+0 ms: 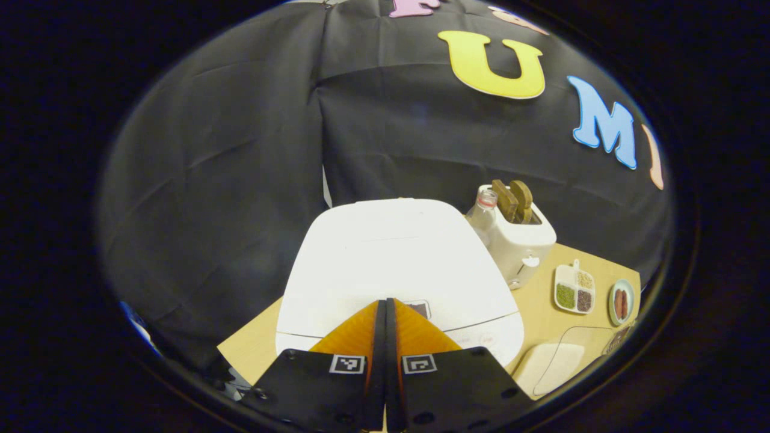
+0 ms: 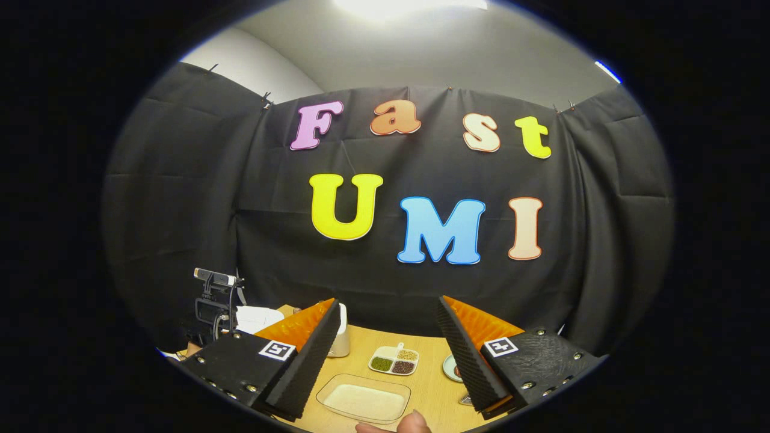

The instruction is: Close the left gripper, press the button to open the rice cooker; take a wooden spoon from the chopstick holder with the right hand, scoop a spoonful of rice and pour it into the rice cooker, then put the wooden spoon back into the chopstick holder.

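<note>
With the left claw (image 1: 385,304) pressed together over the rigid rice cooker (image 1: 391,264) and the right claw (image 2: 385,349) spread, pinch the light, stiff wooden spoon (image 1: 522,198), at one o'clock, by its upstanding handle.

A recording booth staged as a kitchen counter. Black cloth (image 2: 180,198) pinned up as walls fills most of the right gripper view, with plain grey ceiling (image 2: 421,54) and a lamp glare at top centre. At lower left a camera rig (image 2: 212,304) stands by the wooden table (image 2: 433,385). In the left gripper view the table's lower half carries a rice cooker (image 1: 391,258), a holder (image 1: 522,243) with wooden spoons (image 1: 512,201), a grain dish (image 1: 574,290) and a rice tray (image 1: 556,364).
</note>
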Available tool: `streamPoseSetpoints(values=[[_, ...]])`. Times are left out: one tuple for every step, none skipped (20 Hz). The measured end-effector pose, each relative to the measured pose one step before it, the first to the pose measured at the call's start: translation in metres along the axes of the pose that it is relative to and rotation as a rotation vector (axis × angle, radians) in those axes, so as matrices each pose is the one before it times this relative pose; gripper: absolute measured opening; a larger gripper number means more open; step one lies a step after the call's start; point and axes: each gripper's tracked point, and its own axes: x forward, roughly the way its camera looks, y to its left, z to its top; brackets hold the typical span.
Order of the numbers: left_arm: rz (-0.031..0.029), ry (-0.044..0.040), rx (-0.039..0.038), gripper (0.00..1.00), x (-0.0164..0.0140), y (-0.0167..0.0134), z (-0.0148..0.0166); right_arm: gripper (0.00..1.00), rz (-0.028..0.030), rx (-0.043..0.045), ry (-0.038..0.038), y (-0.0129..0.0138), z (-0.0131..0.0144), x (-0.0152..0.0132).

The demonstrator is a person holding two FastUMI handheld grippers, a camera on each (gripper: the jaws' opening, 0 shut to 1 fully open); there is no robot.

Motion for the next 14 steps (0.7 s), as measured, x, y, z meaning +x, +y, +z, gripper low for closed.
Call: streamPoseSetpoints(values=[[0.0045,-0.01256,0.00736,0.09,0.00031,0.00032,0.00299,0.98,-0.00358,0.00136,0.00138,-0.00118,-0.00059,-0.00043],[0.00453,-0.01038,0.01398,0.09,-0.00253,-0.00005,0.00214,0.98,-0.00172,0.00299,0.00447,-0.00166,-0.00089,-0.00052],[0.00273,-0.02957,0.00114,0.09,-0.00353,0.00041,0.00766,0.98,-0.0014,0.00318,-0.00194,-0.00089,-0.00043,0.00007],[-0.00179,-0.05109,-0.01102,0.09,-0.00341,0.0003,0.01284,0.98,-0.00433,-0.00056,-0.00235,-0.00265,0.00049,-0.00054],[-0.00481,-0.05609,-0.0056,0.09,-0.00481,0.00078,0.0164,0.98,-0.00452,-0.00323,0.00166,-0.00195,-0.00223,-0.00092],[-0.00387,-0.05061,-0.00031,0.07,-0.0049,0.00168,0.014,0.98,-0.0037,-0.00086,0.00278,-0.00223,-0.00201,-0.00025],[-0.00319,-0.03384,0.00278,0.07,-0.00304,0.00135,0.01342,0.98,-0.00453,0.00239,0.00341,-0.00237,-0.00278,-0.00052],[-0.00312,-0.02735,-0.00475,0.09,-0.00358,0.00334,0.01342,0.98,-0.00436,0.0065,0.00595,-0.0021,-0.0031,-0.00167],[-0.00421,-0.02779,-0.01007,0.07,0.00058,0.00147,0.01338,0.98,-0.00604,0.00966,0.00848,-0.00331,-0.00544,-0.00219],[-0.00235,-0.02855,-0.01157,0.07,0.00068,0.00265,0.01271,0.98,-0.00704,0.00983,0.00877,-0.00402,-0.00363,-0.00129],[-0.00379,-0.03149,-0.01186,0.08,0.00225,0.00128,0.0137,0.98,-0.00866,0.00783,0.00641,-0.00442,-0.00398,-0.00179],[-0.00121,-0.02568,-0.00028,0.09,0.00101,0.00226,0.01104,0.98,-0.00854,0.00738,0.00416,-0.00469,-0.00222,-0.00135],[-0.00025,-0.0271,0.00722,0.07,0.00074,0.00179,0.01094,0.98,-0.00873,0.00853,0.00429,-0.00466,-0.00289,-0.00121],[-0.00142,-0.02859,0.00406,0.09,0.00154,0.00069,0.00811,0.98,-0.00777,0.00962,0.0052,-0.0047,-0.00117,-0.00076]])
